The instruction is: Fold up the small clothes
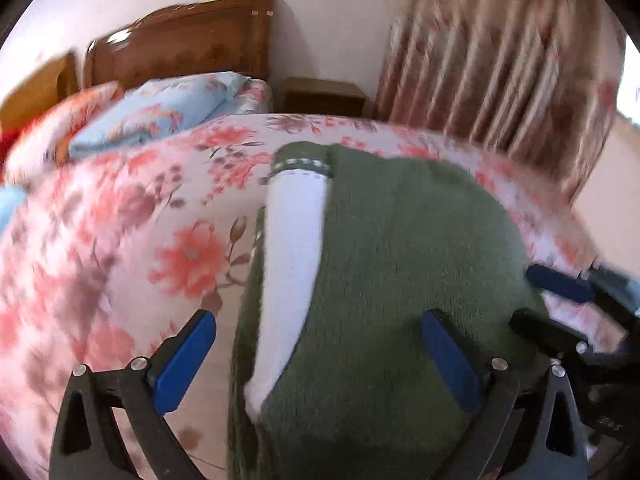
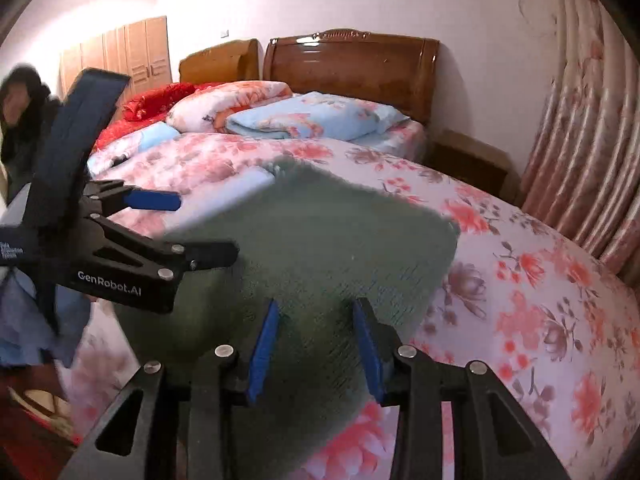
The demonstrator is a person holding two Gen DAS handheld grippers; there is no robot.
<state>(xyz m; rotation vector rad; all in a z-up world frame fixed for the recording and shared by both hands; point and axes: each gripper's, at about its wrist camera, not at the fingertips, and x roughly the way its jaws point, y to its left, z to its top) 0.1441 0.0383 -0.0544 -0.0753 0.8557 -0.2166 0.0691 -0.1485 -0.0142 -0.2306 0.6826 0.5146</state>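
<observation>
A dark green fleece garment (image 1: 380, 260) (image 2: 320, 248) lies on the floral bedspread, with a white sleeve (image 1: 296, 240) (image 2: 256, 178) along its left side. My left gripper (image 1: 318, 360) (image 2: 208, 226) stands wide open above the near end; its pads are far apart and touch no fabric. My right gripper (image 2: 316, 344) (image 1: 528, 300) sits at the garment's right near edge. Its blue pads are partly apart, and green fleece fills the gap between them. Parts of both views are blurred by motion.
The bedspread (image 2: 520, 280) covers a large bed with a wooden headboard (image 2: 352, 64). Folded quilts (image 2: 312, 120) are stacked at the far end. A nightstand (image 2: 468, 160) and a curtain (image 2: 592, 160) stand on the right. A person (image 2: 24, 112) is at the left edge.
</observation>
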